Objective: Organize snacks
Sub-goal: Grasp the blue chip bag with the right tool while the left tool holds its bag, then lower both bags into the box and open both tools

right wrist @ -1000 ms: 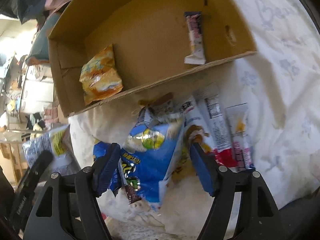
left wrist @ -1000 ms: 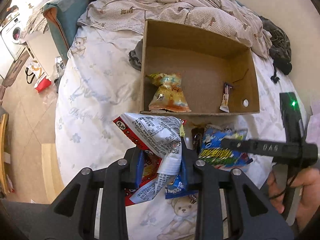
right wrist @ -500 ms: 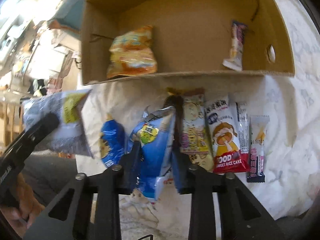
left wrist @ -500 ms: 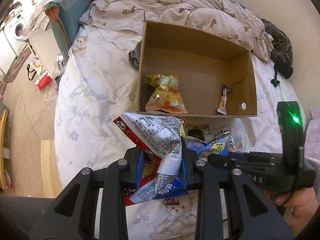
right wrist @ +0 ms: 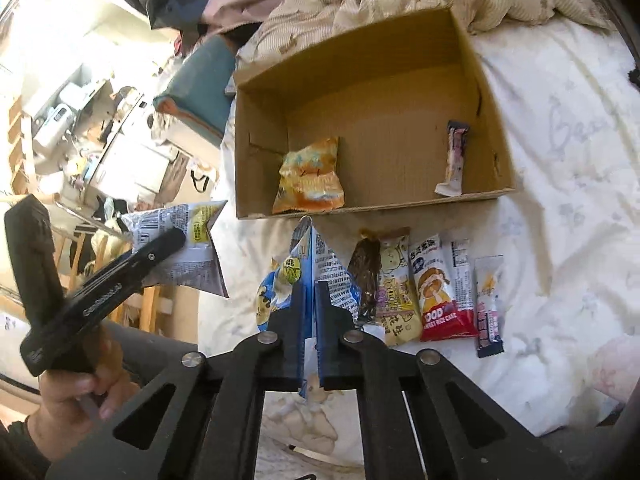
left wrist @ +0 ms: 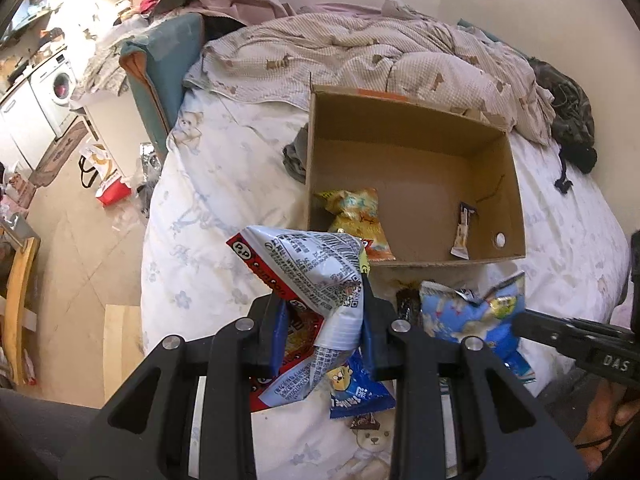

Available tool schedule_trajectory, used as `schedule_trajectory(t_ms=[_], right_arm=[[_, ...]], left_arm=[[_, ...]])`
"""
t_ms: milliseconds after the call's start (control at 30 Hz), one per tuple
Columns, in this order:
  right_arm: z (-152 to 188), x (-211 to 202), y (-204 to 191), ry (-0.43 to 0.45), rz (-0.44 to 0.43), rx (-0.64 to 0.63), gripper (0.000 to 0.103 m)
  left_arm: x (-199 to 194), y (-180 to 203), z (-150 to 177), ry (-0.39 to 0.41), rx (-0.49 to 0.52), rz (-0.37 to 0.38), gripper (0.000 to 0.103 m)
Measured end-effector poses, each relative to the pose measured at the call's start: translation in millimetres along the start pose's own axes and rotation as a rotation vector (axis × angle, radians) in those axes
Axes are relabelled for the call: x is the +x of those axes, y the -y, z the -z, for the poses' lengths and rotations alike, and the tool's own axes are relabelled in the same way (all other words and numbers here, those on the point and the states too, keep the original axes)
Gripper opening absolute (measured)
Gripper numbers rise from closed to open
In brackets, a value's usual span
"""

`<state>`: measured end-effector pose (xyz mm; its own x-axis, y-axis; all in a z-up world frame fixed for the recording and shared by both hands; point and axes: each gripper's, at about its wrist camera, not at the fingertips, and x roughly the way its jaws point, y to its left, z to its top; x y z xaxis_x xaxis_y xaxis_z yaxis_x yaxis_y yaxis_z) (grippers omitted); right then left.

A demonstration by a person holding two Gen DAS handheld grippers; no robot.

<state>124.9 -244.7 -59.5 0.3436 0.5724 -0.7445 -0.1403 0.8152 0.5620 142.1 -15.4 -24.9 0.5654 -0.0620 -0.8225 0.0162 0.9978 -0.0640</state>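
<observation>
My left gripper (left wrist: 324, 320) is shut on a silver and red snack bag (left wrist: 312, 268), held above the bed in front of the cardboard box (left wrist: 400, 128). My right gripper (right wrist: 310, 300) is shut on a blue snack bag (right wrist: 332, 276), pinched flat between the pads and lifted clear of the sheet. In the left wrist view that blue bag (left wrist: 468, 320) hangs at the right. The box (right wrist: 360, 64) holds an orange bag (right wrist: 310, 176) and a small pink bar (right wrist: 454, 156). A dark strip (right wrist: 366, 276), a yellow packet (right wrist: 394, 288), a red rice cake packet (right wrist: 438, 292) and a pink bar (right wrist: 488, 304) lie in a row before the box.
Another blue packet (left wrist: 356, 392) lies on the sheet under my left gripper. A rumpled checked quilt (left wrist: 360, 52) is heaped behind the box and dark clothes (left wrist: 568, 120) lie at the far right. The bed's left edge drops to a tiled floor (left wrist: 80, 248).
My right gripper's jaws went from wide around the blue bag to shut on it, and it rose with the bag. My left gripper kept its hold and tilted up a little.
</observation>
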Motion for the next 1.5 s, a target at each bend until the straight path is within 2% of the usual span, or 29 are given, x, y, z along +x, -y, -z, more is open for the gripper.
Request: schedule_trajectory(t_ms=[333, 700, 900, 1100, 1267, 1500], right_arm=[[4, -5, -2, 0.016, 0.028, -0.019, 0.001], [0, -20, -10, 0.059, -0.004, -0.035, 0.001], [-30, -48, -17, 0.14, -0.028, -0.051, 0.001], [-74, -60, -14, 0.204, -0.01, -0.049, 0.001], [-100, -44, -1, 0.206, 0.008, -0.026, 0.001], [-113, 0, 31, 0.156, 0.039, 0.044, 0.001]], left_arm=[[-1, 1, 5, 0.035, 0.018, -0.037, 0.026], [-6, -4, -1, 0.055, 0.003, -0.007, 0.026], [-16, 5, -36, 0.095, 0.003, 0.038, 0.026], [-6, 17, -70, 0.102, 0.041, 0.042, 0.026], [20, 29, -88, 0.076, 0.079, 0.036, 0.026], [62, 51, -96, 0.036, 0.147, 0.034, 0.026]])
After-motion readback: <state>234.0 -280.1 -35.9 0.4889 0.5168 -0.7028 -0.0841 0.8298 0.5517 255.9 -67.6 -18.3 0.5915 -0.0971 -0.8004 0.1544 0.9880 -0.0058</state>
